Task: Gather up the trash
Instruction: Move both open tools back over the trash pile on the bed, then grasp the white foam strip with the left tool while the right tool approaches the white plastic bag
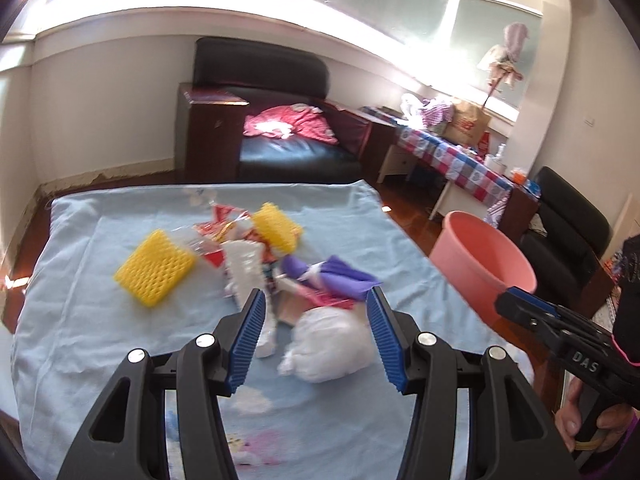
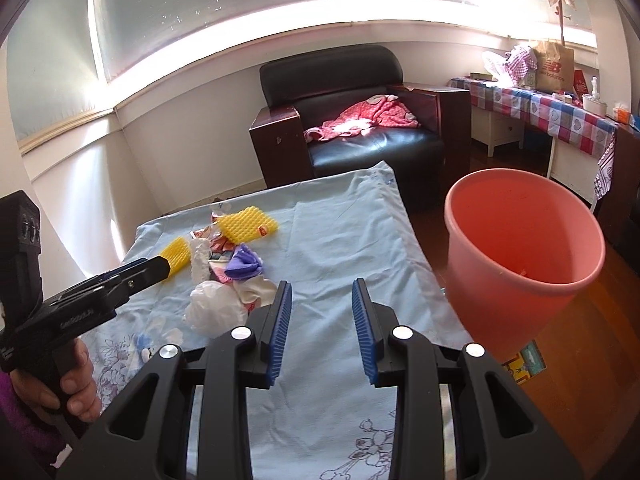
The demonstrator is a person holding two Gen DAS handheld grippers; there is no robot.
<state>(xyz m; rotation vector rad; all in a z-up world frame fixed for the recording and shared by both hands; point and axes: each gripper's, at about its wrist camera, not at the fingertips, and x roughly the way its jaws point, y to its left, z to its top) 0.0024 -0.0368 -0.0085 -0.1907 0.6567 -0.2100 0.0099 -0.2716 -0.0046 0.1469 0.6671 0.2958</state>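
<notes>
**Both grippers empty over the trash pile, bin at the table's right edge**

The left gripper (image 1: 316, 312) stands wide open, its blue ribbed pads spread on either side of a crumpled white plastic bag (image 1: 326, 346) that lies on the cloth; the pads do not press on it. The right gripper (image 2: 322, 306) is released too, its jaws parted more narrowly, with only bare cloth between them.

The trash sits in a loose heap on a table covered by a light blue cloth (image 1: 120, 340). In the heap are two yellow foam nets (image 1: 154, 266), one lying apart on the left and one at the far side, a purple crumpled piece (image 1: 340, 280), red and clear wrappers (image 1: 218, 232) and a white foam sleeve (image 1: 244, 268), all touching or overlapping. The white bag is the nearest piece of the heap. A pink bin (image 2: 524, 232) stands beside the table's right edge, its mouth tilted toward the cameras; its inside looks nearly empty.

Behind the table are a black leather armchair (image 2: 360, 120) with a red spotted garment on the seat, a side table under a checked cloth, and frosted windows in strong light.

Both grippers point forward and downward over the table. A hand (image 2: 76, 384) grips the left tool's handle, seen from the right wrist; another hand (image 1: 592, 424) holds the right tool, whose tip lies in front of the bin.
</notes>
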